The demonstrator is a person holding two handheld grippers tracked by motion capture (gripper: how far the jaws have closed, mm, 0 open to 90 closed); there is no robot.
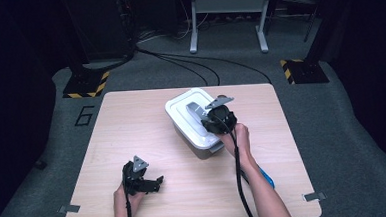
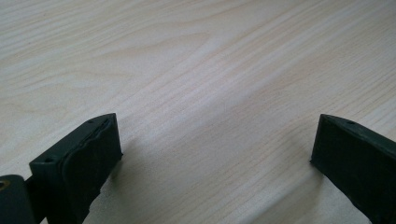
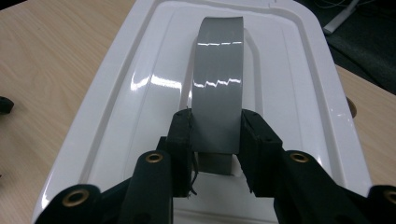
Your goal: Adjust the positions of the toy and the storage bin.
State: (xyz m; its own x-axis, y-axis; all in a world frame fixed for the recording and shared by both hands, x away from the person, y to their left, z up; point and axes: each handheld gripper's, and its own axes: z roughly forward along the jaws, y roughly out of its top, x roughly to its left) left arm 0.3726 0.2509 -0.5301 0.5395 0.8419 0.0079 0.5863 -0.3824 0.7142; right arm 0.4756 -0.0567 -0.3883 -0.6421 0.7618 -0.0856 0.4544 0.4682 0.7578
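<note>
The white-lidded storage box (image 1: 194, 122) sits at the far centre of the tabletop (image 1: 132, 136), long axis running far-left to near-right. The right tongs (image 3: 215, 133) are closed on the near end of its grey lid handle (image 3: 218, 79), in line with that axis. The left tongs (image 1: 152, 184) rest well apart at near left, jaws wide open and holding nothing.

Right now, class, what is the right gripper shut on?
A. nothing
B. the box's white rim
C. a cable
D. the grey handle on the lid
D: the right gripper has a jaw against each side of the grey handle on the lid.
</note>
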